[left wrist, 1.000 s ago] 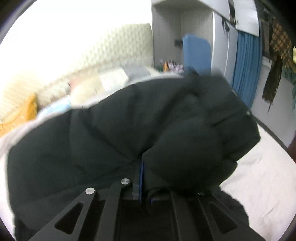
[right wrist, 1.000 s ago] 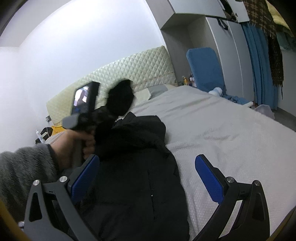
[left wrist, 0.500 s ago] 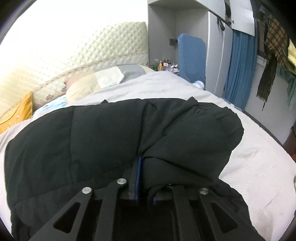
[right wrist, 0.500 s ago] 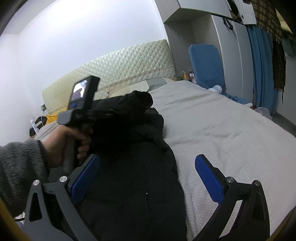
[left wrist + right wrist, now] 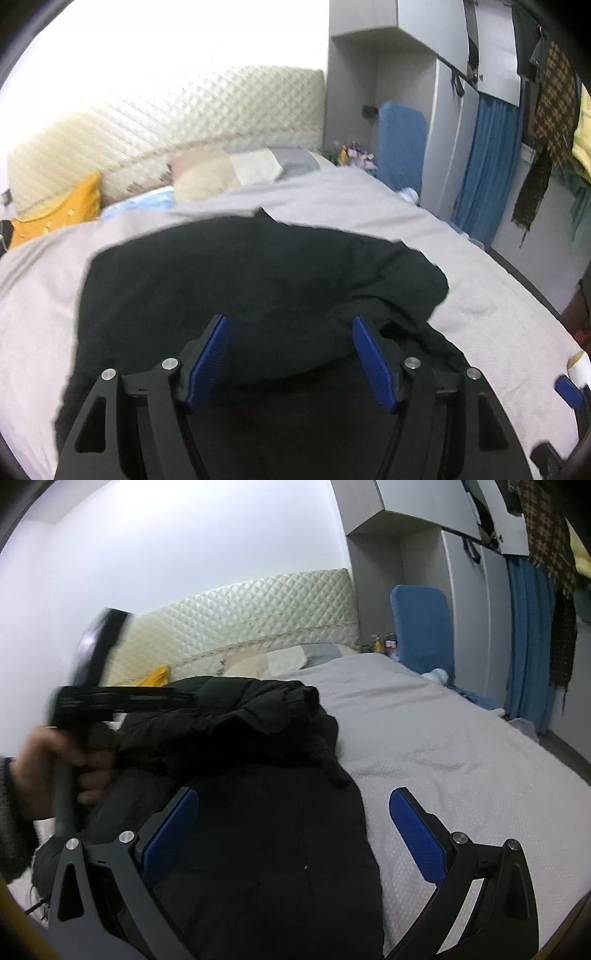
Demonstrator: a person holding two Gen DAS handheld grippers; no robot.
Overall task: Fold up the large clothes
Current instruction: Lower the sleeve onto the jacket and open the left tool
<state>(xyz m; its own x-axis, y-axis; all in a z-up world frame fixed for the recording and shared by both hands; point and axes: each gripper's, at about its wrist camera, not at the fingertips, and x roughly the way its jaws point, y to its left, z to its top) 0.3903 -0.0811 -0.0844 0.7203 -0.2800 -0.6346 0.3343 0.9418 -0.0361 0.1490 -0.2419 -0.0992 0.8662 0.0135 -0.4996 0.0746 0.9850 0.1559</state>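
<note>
Black jacket (image 5: 258, 812), on the grey bed (image 5: 461, 760): one flap lies folded over its body, further folds left for you; your left gripper (image 5: 290, 354) and right gripper (image 5: 291, 834) both spread wide, holding nothing.

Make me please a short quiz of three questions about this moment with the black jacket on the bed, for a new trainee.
1. True or false: the left tongs are shut on the black jacket.
2. What lies under the jacket? A) a wooden table B) the grey bed cover C) a blue chair
3. Fill in: a folded part of the jacket lies ____ the rest of it.

Key:
1. False: both blue pads stand apart, with no fabric pinched.
2. B
3. on top of. The right tongs hang open over the jacket's edge.
</note>
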